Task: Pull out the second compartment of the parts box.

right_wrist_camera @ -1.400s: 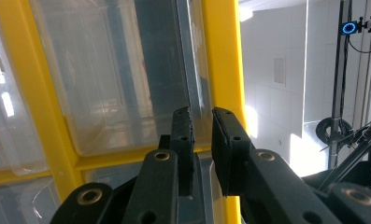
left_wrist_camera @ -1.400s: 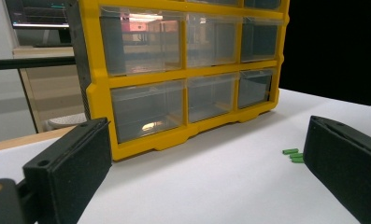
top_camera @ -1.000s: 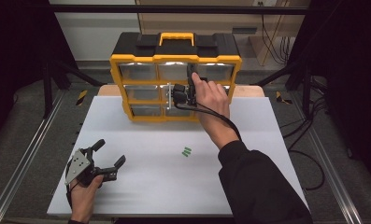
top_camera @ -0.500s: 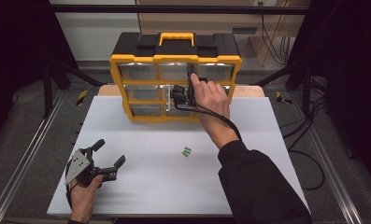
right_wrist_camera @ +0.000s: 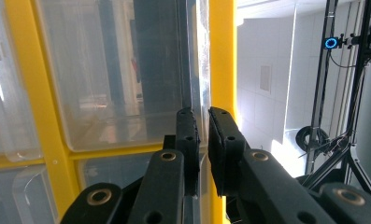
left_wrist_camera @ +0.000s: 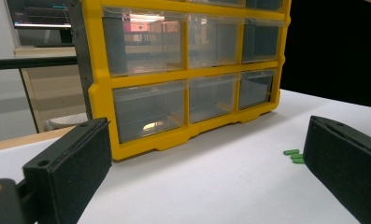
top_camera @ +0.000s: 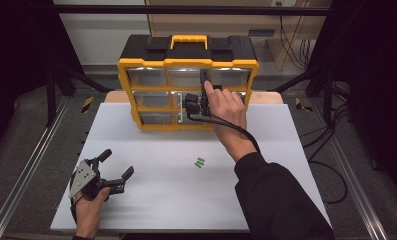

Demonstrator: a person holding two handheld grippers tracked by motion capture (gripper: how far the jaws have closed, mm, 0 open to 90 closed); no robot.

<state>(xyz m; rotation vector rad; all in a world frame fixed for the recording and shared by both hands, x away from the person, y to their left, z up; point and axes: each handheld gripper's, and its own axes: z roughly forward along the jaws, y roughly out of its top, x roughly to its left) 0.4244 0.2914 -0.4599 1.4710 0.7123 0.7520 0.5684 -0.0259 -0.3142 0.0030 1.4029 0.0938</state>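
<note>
Hand (top_camera: 226, 107) hides right tongs (right_wrist_camera: 203, 135) clamping drawer (right_wrist_camera: 197, 70) edge.

— What is sitting where on the table (top_camera: 286, 200)?

— The drawer cabinet (top_camera: 186, 65) is standing at the far edge, facing the person. The small pegs (top_camera: 200, 162) are lying on the bare surface in front of it, well apart from it.

— And the grippers?

— The right gripper (top_camera: 204, 95) is reaching against the cabinet's front at the middle row, its jaws pinching a drawer's edge (right_wrist_camera: 199, 93). The left gripper (top_camera: 117, 170) is resting near the front left corner, its jaws spread, left of the pegs.
</note>
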